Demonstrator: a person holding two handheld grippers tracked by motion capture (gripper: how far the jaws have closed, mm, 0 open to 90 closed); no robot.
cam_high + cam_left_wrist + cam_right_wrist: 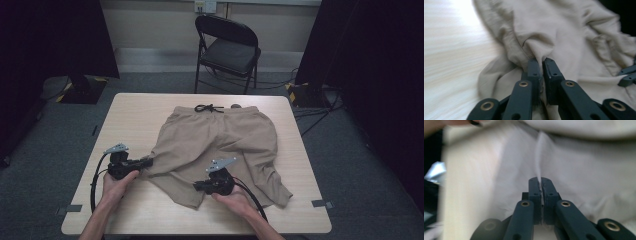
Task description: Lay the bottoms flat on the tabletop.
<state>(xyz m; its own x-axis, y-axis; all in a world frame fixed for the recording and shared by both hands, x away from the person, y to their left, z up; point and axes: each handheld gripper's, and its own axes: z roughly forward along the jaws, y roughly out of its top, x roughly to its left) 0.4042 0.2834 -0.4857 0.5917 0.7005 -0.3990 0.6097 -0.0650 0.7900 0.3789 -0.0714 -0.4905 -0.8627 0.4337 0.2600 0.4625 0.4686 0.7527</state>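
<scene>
From the high view, a pair of beige drawstring shorts lies spread on the pale wooden worktop, waistband and dark drawstring at the far side, legs toward the person; the near leg hems are rumpled and partly folded over. The left claw sits at the outer edge of the left-hand leg, and the right claw rests on the near hem of the same leg. In the left gripper view, the left claw is pinching a bunched fold of the shorts, the cloth puckering up around the tips. In the right gripper view, the right claw is pressed together on a thin raised crease of the shorts. The fabric looks soft, light and limp, so it should drape and sag between grips; holding hems or seams, well apart, would likely keep it flattest.
</scene>
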